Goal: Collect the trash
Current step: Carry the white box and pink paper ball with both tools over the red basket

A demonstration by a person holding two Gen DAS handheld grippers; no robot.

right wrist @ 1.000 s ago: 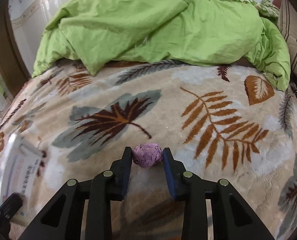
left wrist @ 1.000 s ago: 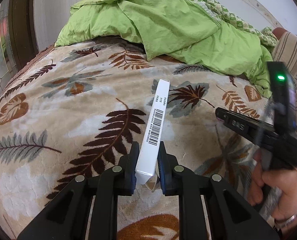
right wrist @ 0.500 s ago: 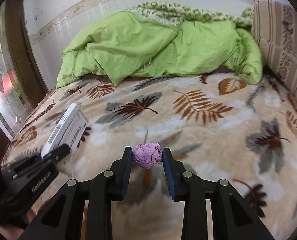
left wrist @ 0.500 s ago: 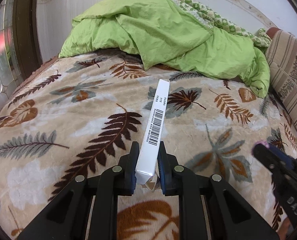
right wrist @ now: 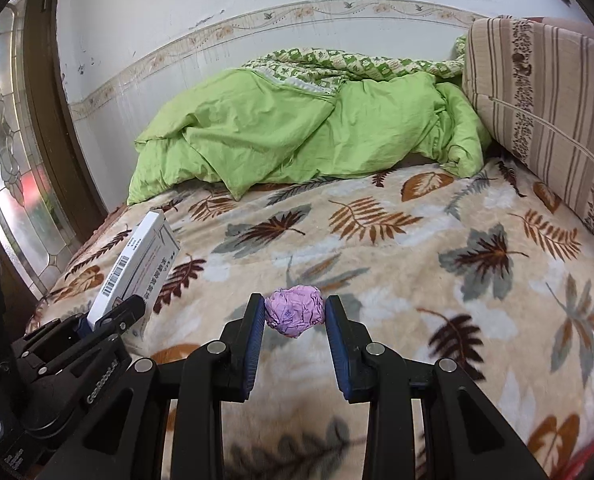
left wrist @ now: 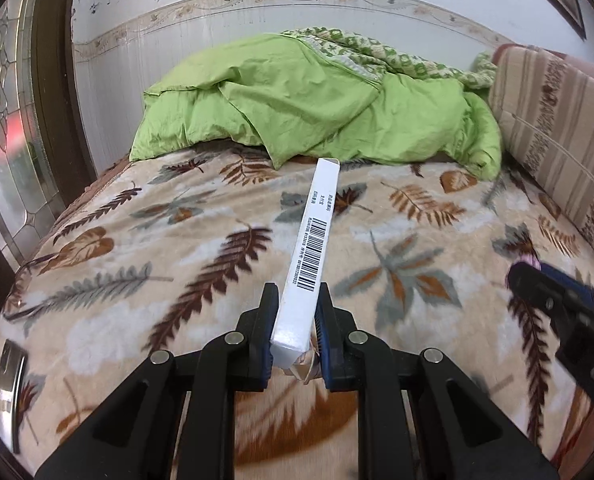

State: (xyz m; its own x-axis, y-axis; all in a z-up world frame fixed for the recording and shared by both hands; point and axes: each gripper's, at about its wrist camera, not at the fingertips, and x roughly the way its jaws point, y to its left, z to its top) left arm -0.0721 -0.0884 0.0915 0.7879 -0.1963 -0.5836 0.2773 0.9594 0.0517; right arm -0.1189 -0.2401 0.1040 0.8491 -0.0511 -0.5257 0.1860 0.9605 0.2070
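My left gripper (left wrist: pixel 296 300) is shut on a long white carton with a barcode (left wrist: pixel 313 248), holding it by one end above the bed. The carton and the left gripper also show at the left of the right wrist view (right wrist: pixel 137 264). My right gripper (right wrist: pixel 295 312) is shut on a crumpled purple paper ball (right wrist: pixel 294 315), lifted above the leaf-patterned blanket (right wrist: pixel 397 248). The right gripper's tip shows at the right edge of the left wrist view (left wrist: pixel 537 284).
A crumpled green duvet (left wrist: pixel 313 100) lies at the far end of the bed against the wall. A striped cushion (right wrist: pixel 537 112) stands along the right side. A stained-glass door in a dark wooden frame (right wrist: pixel 13 168) is at the left.
Both grippers have risen and pulled back from the blanket with their loads, so the wall and more of the bed are now in view. Both grips are unchanged.
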